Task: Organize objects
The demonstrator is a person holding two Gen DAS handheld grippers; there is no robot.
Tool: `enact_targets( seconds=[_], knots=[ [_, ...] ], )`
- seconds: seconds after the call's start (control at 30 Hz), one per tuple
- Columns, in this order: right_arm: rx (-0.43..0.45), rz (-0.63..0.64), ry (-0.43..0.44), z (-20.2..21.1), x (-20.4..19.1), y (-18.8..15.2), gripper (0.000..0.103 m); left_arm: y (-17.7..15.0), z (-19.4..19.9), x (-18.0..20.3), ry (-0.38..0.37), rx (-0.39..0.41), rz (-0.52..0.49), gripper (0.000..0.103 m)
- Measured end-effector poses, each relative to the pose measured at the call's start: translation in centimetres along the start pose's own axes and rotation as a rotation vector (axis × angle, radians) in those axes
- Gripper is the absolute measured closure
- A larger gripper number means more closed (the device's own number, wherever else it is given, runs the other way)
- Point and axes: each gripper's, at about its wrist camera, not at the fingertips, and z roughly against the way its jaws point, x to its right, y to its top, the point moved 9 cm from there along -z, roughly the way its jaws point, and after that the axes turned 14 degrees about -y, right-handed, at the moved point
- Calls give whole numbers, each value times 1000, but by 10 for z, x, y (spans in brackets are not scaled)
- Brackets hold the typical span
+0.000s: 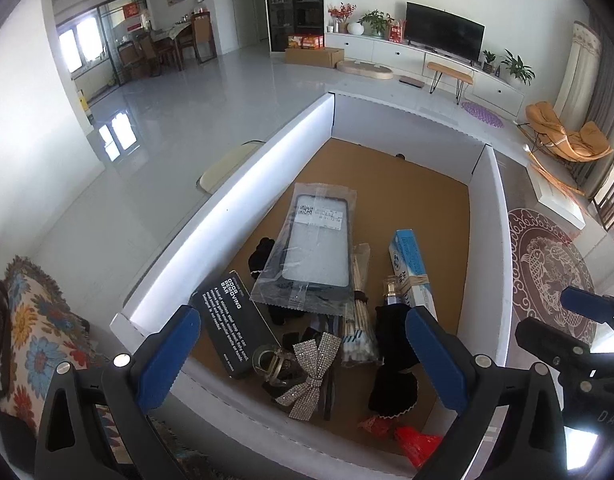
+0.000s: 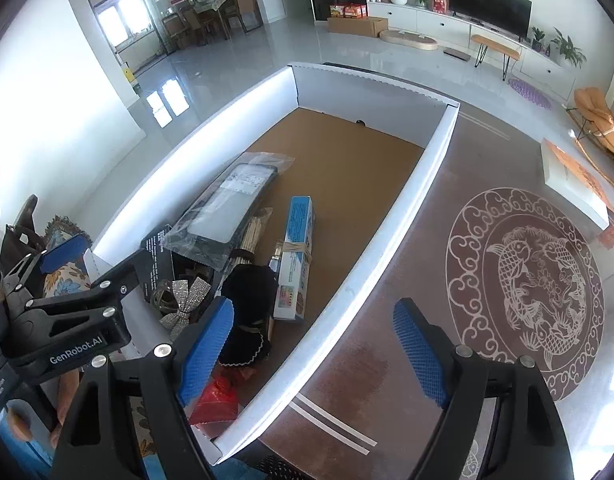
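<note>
White cardboard box (image 1: 227, 204), lower centre of the left wrist view: contents are heaped at its near end, the far end being left bare. Listed: bagged phone case (image 1: 307, 248), odor removing bar box (image 1: 233, 332), rhinestone bow (image 1: 311, 372), cotton swabs (image 1: 359, 340), blue carton (image 1: 411, 272), black pouch (image 1: 391, 376). Left gripper (image 1: 303, 360) is held wide above the heap, nothing grasped; right gripper (image 2: 319, 356) likewise wide, empty, over the box wall and patterned table (image 2: 527, 280). Risk judged: overlapping items may be dragged or snagged together.
</note>
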Motion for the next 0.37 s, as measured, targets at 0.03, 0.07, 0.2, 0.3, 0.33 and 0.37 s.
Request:
enact_targets(
  seconds=[0.03,0.07,0.2,0.3,0.33,0.37],
  knots=[
    [0,5,-3,-2,-1,0,20,0,0,-1,0,-2,5,0],
    [1,10,-4,-1,-2,0,20,-1,0,-2,2,-2,8,0],
    [5,20,-11,-2,-5,-1,20,-3,-2,-5,14,-3,25,0],
    [0,18,-11,-5,-5,-2,20,-3,5,-8,47,44,33,0],
    [-3,16,-11,-7,-6,-2,20,-2,9,-8,54,59,26,0],
    [-6,14,-12,-8,-6,-3,20,0,11,-8,58,67,23,0]
  ],
)
